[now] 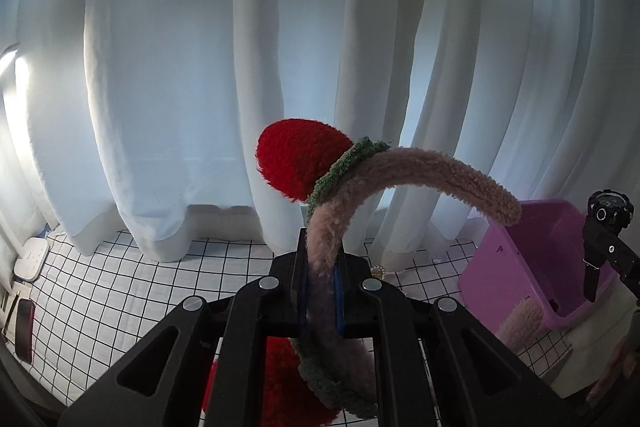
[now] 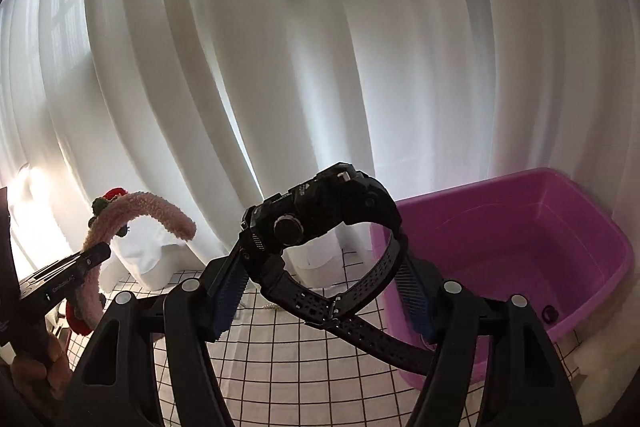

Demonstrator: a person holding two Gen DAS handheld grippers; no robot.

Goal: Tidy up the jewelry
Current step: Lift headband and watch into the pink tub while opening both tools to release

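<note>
My left gripper [image 1: 322,267] is shut on a fuzzy pink headband [image 1: 440,171] with a red strawberry [image 1: 298,157] and green leaf trim, held up above the table. It also shows in the right wrist view [image 2: 160,213]. My right gripper [image 2: 320,287] holds a black sports watch [image 2: 320,211] by its looped strap, the jaws pressing outward inside the loop, beside a pink plastic bin [image 2: 520,227]. The watch shows at the far right of the left wrist view [image 1: 608,215], over the bin [image 1: 532,255].
White curtains [image 1: 240,67] hang behind a white black-grid tablecloth [image 1: 120,287]. A small pearl piece [image 1: 378,271] lies on the cloth near the curtain. A white device [image 1: 32,259] and a dark red object [image 1: 24,331] sit at the left edge. A small dark item [image 2: 550,314] lies in the bin.
</note>
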